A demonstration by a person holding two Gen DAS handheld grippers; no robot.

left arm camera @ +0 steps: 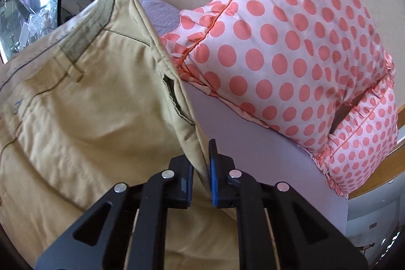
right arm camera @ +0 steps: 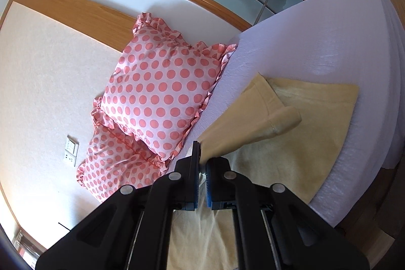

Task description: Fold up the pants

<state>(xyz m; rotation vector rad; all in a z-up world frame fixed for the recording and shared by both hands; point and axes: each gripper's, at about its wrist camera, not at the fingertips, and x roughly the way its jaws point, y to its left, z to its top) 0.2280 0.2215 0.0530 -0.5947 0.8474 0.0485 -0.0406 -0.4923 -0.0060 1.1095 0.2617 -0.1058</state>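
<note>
You have the tan cotton pants (left arm camera: 76, 103) pinched in both tools, lifted off the pale lilac mattress (right arm camera: 316, 37). Your left gripper (left arm camera: 202, 168) has its jaws pressed together on the side seam edge just below the waistband, near the open pocket slit. Your right gripper (right arm camera: 201, 163) is clamped the same way on a corner of tan cloth, probably a leg end, though the fold hides exactly which part. The rest of the pants lies spread on the mattress beyond the right gripper, on the side away from the two pink polka-dot ruffled pillows (right arm camera: 162, 90).

This looks like the carrying part of a fold: one end being brought over the other. To do it well, keep both grips firm and level with each other, so the edge between them stays taut and straight, without sagging. Hold the lifted cloth clear of the pillows as you travel; the waistband end hangs close beside them in the left view, and a ruffle could catch it. Aim to lay the carried edge squarely onto the matching edge of the part lying on the mattress, seam over seam, and lower both ends together. Let go only once the cloth rests flat, or the top layer is likely to slide and skew.
</note>
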